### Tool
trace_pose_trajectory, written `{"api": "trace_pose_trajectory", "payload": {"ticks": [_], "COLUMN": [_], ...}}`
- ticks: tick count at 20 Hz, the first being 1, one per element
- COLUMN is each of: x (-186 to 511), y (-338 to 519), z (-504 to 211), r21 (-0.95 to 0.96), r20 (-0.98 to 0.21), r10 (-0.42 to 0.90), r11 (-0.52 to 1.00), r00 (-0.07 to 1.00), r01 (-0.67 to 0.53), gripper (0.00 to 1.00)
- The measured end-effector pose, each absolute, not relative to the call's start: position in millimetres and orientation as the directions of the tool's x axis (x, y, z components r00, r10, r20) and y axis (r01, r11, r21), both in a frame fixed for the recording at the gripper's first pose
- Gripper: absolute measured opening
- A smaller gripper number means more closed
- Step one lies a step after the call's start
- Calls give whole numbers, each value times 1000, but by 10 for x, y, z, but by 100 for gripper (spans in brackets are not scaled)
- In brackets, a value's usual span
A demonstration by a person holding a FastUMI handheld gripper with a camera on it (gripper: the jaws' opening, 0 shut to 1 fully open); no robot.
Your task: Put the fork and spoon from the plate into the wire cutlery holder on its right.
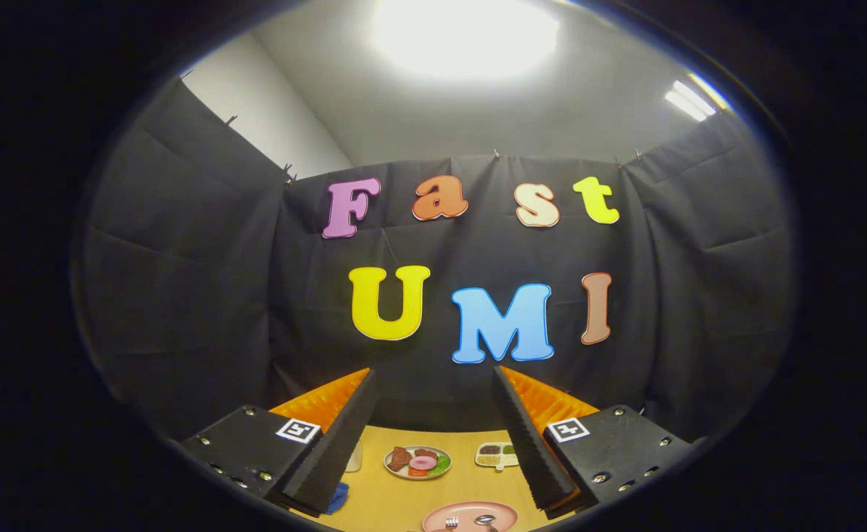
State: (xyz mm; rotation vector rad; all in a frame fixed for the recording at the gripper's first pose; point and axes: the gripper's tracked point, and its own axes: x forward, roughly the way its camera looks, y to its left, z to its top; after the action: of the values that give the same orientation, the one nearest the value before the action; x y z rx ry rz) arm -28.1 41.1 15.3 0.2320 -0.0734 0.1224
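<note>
The gripper point(433, 432) is held high and level, its two fingers spread wide apart with nothing between them. It grips nothing and touches nothing.

Nearest the fingers, at the near edge of the yellow wooden desk point(403, 502), lies the round pink plate point(470, 516). On it rest the silver metal fork point(451, 523) and the silver metal spoon point(486, 520), side by side, fork to the left. Both lie low between the finger lines and well below the tips. A blue cloth-like object point(338, 496) sits at the desk's left side, partly hidden behind the left finger.

Further back, toward the middle of the desk, stands a round grey plate of toy food point(417, 462), with brown pieces, a pink ring doughnut and something green. Beside it, to the right, is a pale compartment tray point(497, 454) holding small portions, its right end hidden by the right finger. A white object point(354, 457) shows just past the left finger; its nature cannot be told. Beyond the desk hangs the booth's black cloth wall point(196, 310).

The wire cutlery holder is not identified; the right finger and its mount cover that side of the desk.

Judgement: the task stands at its opening step, approach, with neither utensil yet lifted. The next move calls for tilting the gripper downward and lowering it toward the plate, aligning the open fingers across one handle. The thin, flat metal will likely demand a low, precise pinch.
</note>
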Motion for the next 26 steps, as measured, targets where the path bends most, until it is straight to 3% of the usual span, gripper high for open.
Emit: {"api": "trace_pose_trajectory", "payload": {"ticks": [8, 14, 17, 21, 26], "x": [-223, -109, -50, -172, -407], "y": [464, 460, 472, 503, 476], "z": [38, -394, -984, -2015, -2891], "r21": [252, 262, 283, 243, 202], "r20": [49, -67, -230, -519, -731], "r10": [145, 153, 163, 181, 172], "r11": [956, 956, 954, 968, 979], "r00": [988, 986, 959, 835, 660], "r01": [-153, -131, -95, -59, -31], "gripper": [96, 96, 96, 97, 97]}}
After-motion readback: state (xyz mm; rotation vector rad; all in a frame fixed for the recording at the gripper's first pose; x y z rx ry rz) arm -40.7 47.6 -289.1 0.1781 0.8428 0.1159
